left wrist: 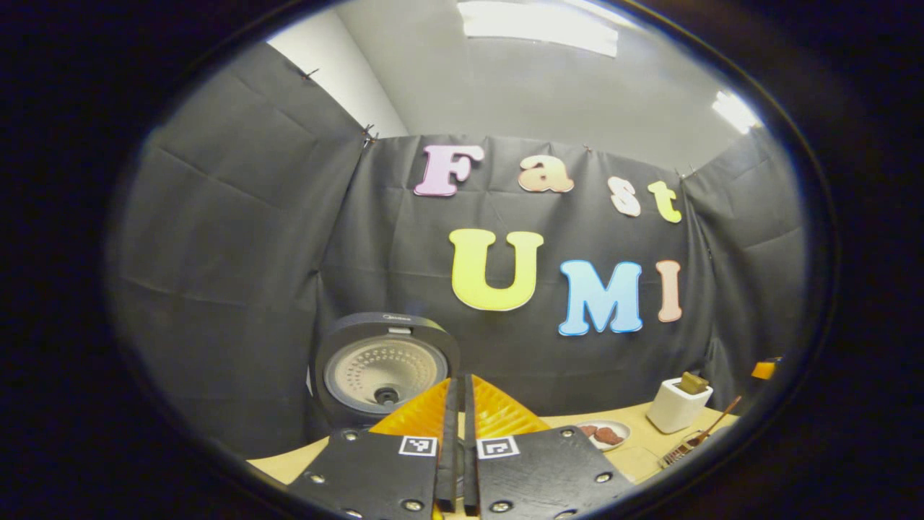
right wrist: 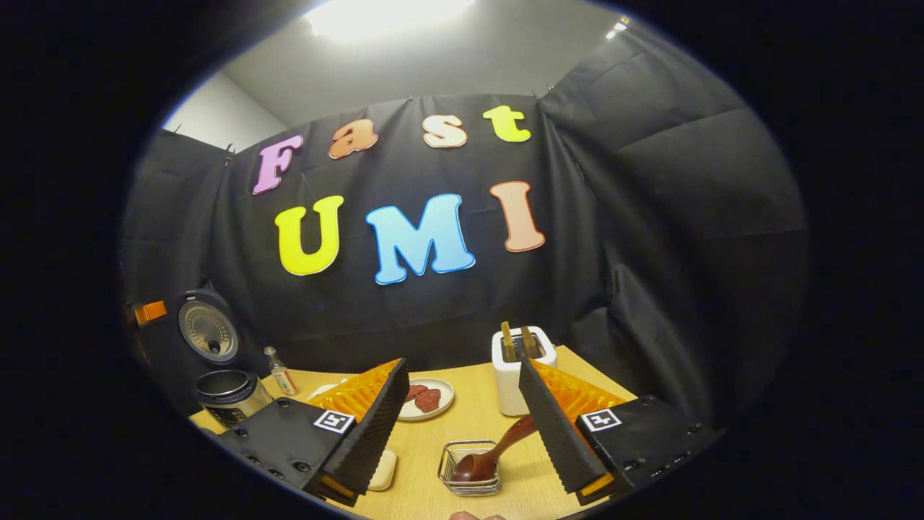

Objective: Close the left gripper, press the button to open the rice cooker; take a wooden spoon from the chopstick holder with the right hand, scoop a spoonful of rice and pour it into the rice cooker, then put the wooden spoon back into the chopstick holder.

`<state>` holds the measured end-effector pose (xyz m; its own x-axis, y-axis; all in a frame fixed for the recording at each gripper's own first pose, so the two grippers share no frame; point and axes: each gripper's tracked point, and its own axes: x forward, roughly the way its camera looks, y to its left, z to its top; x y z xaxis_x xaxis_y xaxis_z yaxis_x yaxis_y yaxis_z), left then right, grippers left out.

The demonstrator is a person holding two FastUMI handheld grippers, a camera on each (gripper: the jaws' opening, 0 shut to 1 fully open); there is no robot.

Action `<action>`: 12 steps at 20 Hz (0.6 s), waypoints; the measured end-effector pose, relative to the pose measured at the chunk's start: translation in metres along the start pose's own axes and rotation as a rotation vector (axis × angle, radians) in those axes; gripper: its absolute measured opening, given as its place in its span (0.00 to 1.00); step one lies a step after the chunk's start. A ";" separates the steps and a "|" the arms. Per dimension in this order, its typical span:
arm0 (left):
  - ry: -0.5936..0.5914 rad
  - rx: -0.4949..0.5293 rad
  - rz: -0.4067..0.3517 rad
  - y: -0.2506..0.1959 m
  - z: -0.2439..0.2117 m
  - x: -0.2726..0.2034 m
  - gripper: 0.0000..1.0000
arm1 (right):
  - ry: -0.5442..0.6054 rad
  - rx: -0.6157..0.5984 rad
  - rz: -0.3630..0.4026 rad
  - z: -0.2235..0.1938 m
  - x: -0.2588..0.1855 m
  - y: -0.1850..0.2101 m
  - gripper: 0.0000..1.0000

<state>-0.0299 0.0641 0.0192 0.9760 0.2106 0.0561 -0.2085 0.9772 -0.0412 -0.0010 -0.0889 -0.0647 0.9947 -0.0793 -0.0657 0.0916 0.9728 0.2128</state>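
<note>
One dark rice cooker with a round lid standing open is sitting at the left end of the light wooden table, and that same single cooker is showing in the left gripper view. One small clear bottle with a pale cap is standing beside it. One round white plate is carrying two reddish pieces. One white boxy toaster is holding two brown slices upright in its slots. One square wire basket is holding one dark wooden spoon. One pale flat block is lying near the basket.
</note>
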 end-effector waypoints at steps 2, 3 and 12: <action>0.033 -0.002 -0.003 -0.014 -0.013 0.000 0.26 | 0.007 0.012 -0.039 0.000 -0.002 -0.019 0.98; 0.045 0.008 -0.012 -0.019 -0.018 0.001 0.43 | 0.008 0.013 -0.063 0.000 -0.002 -0.029 0.98; 0.082 0.041 -0.027 -0.048 -0.047 0.017 0.94 | 0.116 0.075 -0.111 -0.042 0.016 -0.070 0.98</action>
<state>-0.0001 0.0198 -0.0247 0.9828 0.1830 -0.0252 -0.1830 0.9831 0.0004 0.0065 -0.1492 -0.1220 0.9667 -0.1553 -0.2034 0.2079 0.9400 0.2703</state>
